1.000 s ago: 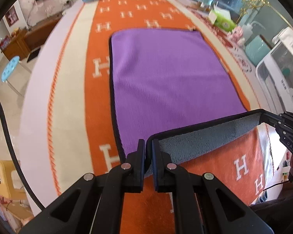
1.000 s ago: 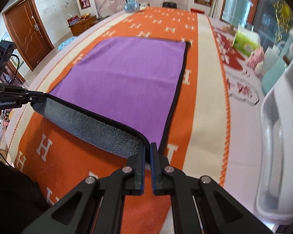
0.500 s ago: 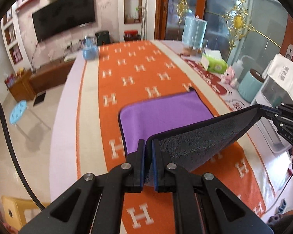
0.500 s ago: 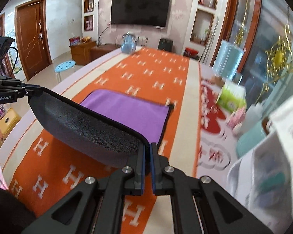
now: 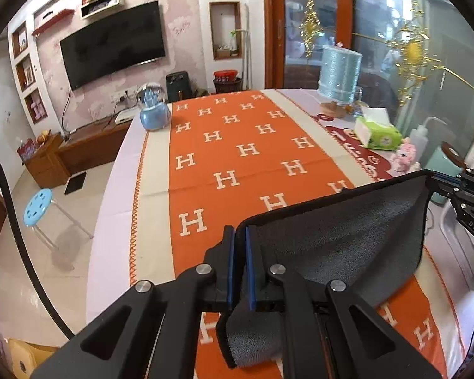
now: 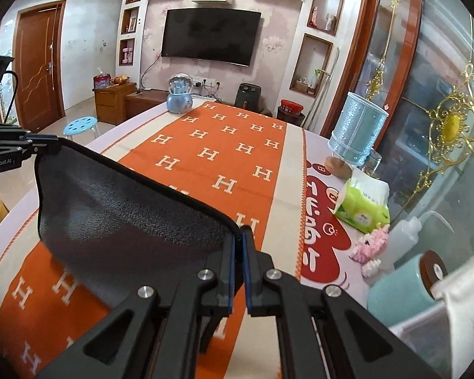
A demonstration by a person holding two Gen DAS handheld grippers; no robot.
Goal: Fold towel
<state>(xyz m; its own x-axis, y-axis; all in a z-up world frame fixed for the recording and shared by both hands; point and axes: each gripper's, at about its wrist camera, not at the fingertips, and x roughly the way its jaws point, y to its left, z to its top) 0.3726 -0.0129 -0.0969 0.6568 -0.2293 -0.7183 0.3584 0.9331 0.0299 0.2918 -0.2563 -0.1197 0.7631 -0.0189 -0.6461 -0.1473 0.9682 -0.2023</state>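
Note:
The towel [image 5: 347, 240] shows its grey underside with a black hem; its purple face is hidden. It hangs raised above the orange H-patterned table runner [image 5: 237, 158]. My left gripper [image 5: 240, 237] is shut on the towel's near left corner. My right gripper [image 6: 238, 237] is shut on the other near corner of the towel [image 6: 126, 214]. The hem is stretched between the two grippers. The right gripper also shows at the right edge of the left wrist view [image 5: 467, 195], and the left gripper at the left edge of the right wrist view [image 6: 9, 148].
A blue snow globe [image 5: 153, 109] stands at the table's far end. Along the right side are a pale blue cylinder [image 6: 357, 132], a green tissue box [image 6: 363, 205], a pink toy [image 6: 371, 246], a squeeze bottle [image 6: 404, 237] and a teal cup [image 6: 404, 287]. A blue stool [image 5: 38, 208] stands left of the table.
Both grippers have lifted the towel's near edge up and forward. The purple face, visible earlier flat on the runner, is now hidden behind the raised grey underside.

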